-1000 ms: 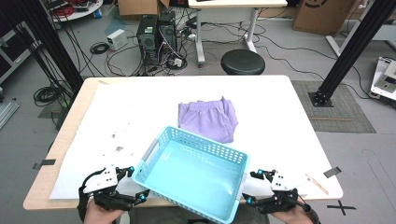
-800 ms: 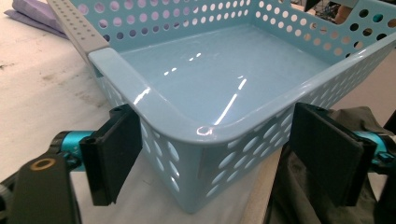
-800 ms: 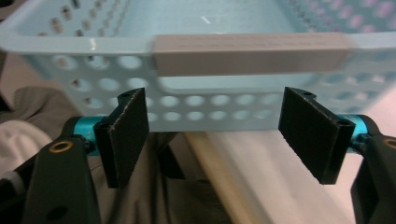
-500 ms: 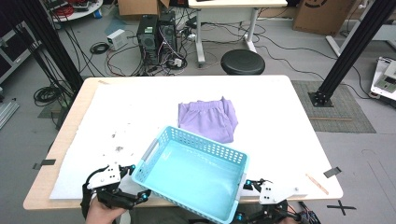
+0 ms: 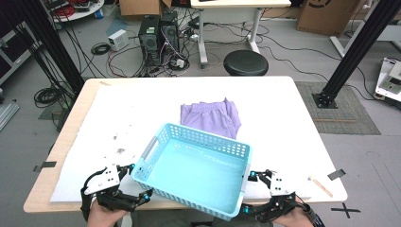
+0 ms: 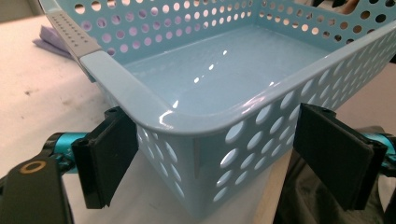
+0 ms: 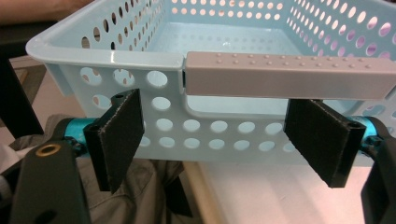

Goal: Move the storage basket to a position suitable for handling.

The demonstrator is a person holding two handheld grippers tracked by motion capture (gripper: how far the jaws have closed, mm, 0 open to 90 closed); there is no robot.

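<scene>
Basket (image 5: 196,172) of light blue perforated plastic sits at the near edge of the white-covered table (image 5: 283,118), turned at an angle, with one corner jutting past the table's front edge. From the high view, a folded lilac garment (image 5: 210,117) lies just beyond the basket's far rim, and the left gripper (image 5: 130,187) and right gripper (image 5: 255,191) sit at the basket's two near ends, each held in a hand at the bottom of the frame. The left gripper view adds what the overhead cannot: its two black jaws stand wide apart on either side of the basket's rounded near corner, neither pad clearly pressing the wall, and a grey studded handle (image 6: 72,32) runs along the rim to the upper left. The right gripper view faces the opposite end, where the other grey handle (image 7: 289,74) spans the rim just above the jaws; these too are spread wide, flanking the perforated wall below the handle without closing on it.
</scene>
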